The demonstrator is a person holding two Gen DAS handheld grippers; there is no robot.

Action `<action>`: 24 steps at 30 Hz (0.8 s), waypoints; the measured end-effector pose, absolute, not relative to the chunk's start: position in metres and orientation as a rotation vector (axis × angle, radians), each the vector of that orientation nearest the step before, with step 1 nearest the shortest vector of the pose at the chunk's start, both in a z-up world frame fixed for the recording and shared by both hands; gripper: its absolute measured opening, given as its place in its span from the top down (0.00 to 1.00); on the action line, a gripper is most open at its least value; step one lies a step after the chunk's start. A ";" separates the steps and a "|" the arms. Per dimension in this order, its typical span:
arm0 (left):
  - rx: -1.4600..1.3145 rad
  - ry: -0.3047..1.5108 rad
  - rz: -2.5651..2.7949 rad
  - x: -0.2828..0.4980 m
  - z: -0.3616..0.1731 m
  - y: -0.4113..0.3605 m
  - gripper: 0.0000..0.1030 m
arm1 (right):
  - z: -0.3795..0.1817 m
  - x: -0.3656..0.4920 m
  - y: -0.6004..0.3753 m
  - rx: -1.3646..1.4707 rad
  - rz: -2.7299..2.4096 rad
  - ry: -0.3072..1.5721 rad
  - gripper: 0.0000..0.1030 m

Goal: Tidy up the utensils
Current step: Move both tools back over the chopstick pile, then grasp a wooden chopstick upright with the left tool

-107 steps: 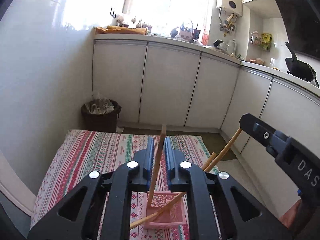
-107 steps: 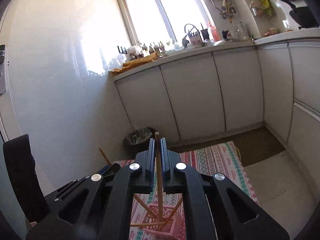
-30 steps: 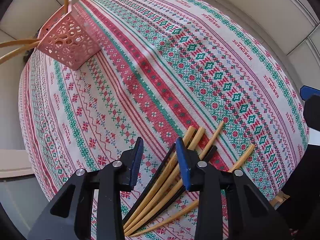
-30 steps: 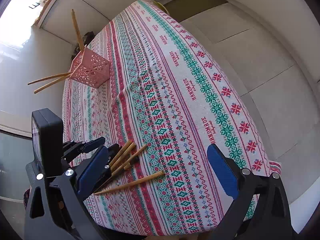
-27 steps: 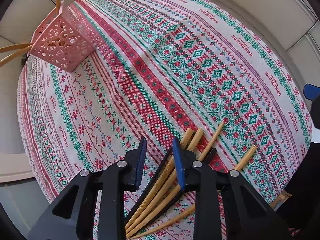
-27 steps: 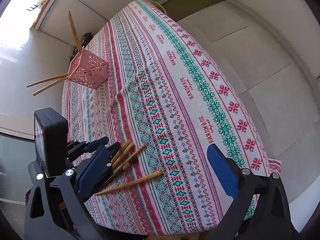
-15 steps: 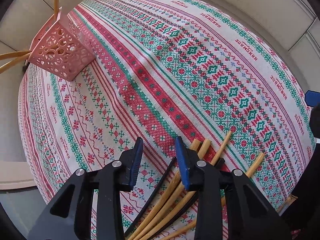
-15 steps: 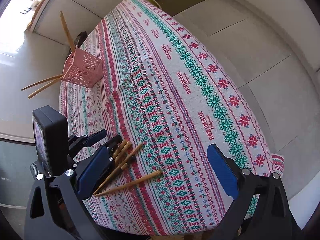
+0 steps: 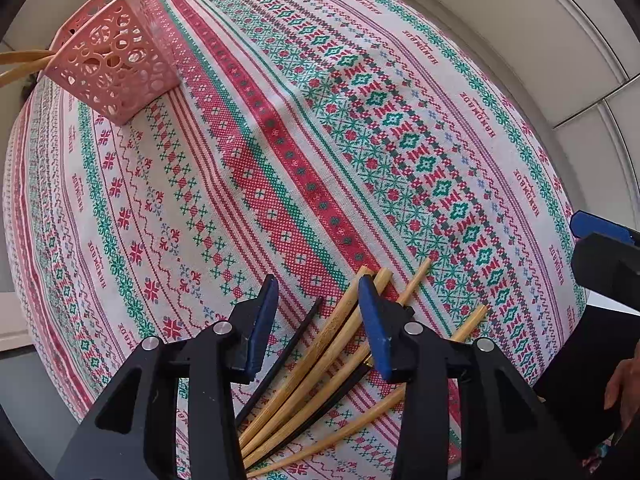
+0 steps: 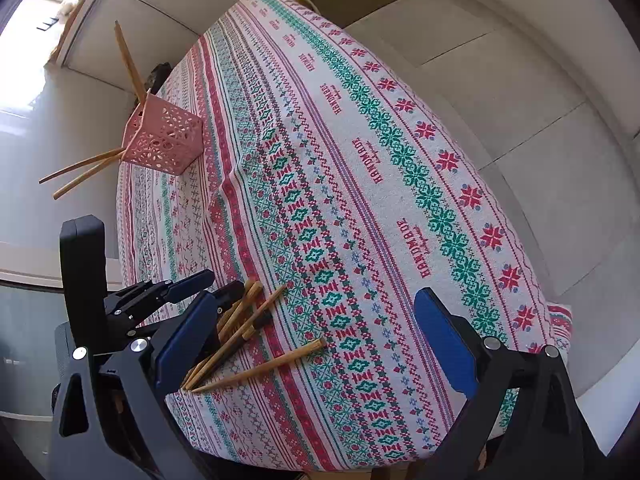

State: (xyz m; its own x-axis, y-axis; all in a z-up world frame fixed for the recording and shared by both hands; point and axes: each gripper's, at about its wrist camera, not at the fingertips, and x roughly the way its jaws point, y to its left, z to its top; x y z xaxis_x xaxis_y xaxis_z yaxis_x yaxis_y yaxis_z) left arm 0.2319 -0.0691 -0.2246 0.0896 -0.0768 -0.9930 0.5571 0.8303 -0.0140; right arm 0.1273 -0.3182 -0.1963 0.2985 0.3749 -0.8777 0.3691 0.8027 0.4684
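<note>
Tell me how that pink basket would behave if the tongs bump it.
The pink basket looks like thin perforated plastic, so probably light and easily slid on the tablecloth. The chopsticks leaning far out one side may make it tip.

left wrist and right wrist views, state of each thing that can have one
left gripper: open, jaws just been widening, nothing pressed, over the pile
right gripper: wide open, empty
pink basket: upright on the cloth, three chopsticks leaning out
chopstick pile: loose, flat on the cloth, fanned out
black chopstick: flat, at the edge of the pile
tablecloth: spread flat, slight crease
</note>
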 end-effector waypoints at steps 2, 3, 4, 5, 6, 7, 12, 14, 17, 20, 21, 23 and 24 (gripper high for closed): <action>0.436 1.400 -0.496 0.228 -0.223 -0.072 0.61 | -0.196 0.127 -0.321 0.699 0.002 1.296 0.07; 0.447 1.393 -0.498 0.227 -0.221 -0.074 0.61 | -0.196 0.126 -0.322 0.704 0.003 1.295 0.07; 0.460 1.385 -0.496 0.225 -0.221 -0.078 0.61 | -0.195 0.127 -0.323 0.707 0.004 1.295 0.07; 0.477 1.377 -0.487 0.220 -0.221 -0.085 0.62 | -0.195 0.127 -0.322 0.707 0.007 1.296 0.07; 0.493 1.372 -0.482 0.217 -0.220 -0.089 0.67 | -0.195 0.127 -0.322 0.705 0.010 1.298 0.07; 0.505 1.372 -0.485 0.212 -0.222 -0.098 0.69 | -0.195 0.127 -0.321 0.702 0.014 1.299 0.07; 0.554 1.367 -0.491 0.205 -0.230 -0.108 0.76 | -0.195 0.127 -0.321 0.703 0.009 1.301 0.07; 0.589 1.392 -0.520 0.198 -0.238 -0.119 0.83 | -0.195 0.128 -0.322 0.703 0.006 1.302 0.07; 0.625 1.367 -0.531 0.190 -0.238 -0.132 0.88 | -0.195 0.130 -0.319 0.704 0.002 1.304 0.07; 0.532 1.375 -0.513 0.199 -0.238 -0.122 0.88 | -0.192 0.133 -0.311 0.692 0.014 1.300 0.07; 0.507 1.361 -0.477 0.208 -0.237 -0.108 0.89 | -0.190 0.135 -0.308 0.681 0.020 1.296 0.07; 0.451 1.343 -0.415 0.216 -0.233 -0.091 0.91 | -0.188 0.139 -0.298 0.660 0.036 1.290 0.07; 0.397 1.326 -0.398 0.219 -0.227 -0.078 0.93 | -0.188 0.142 -0.293 0.661 0.048 1.289 0.07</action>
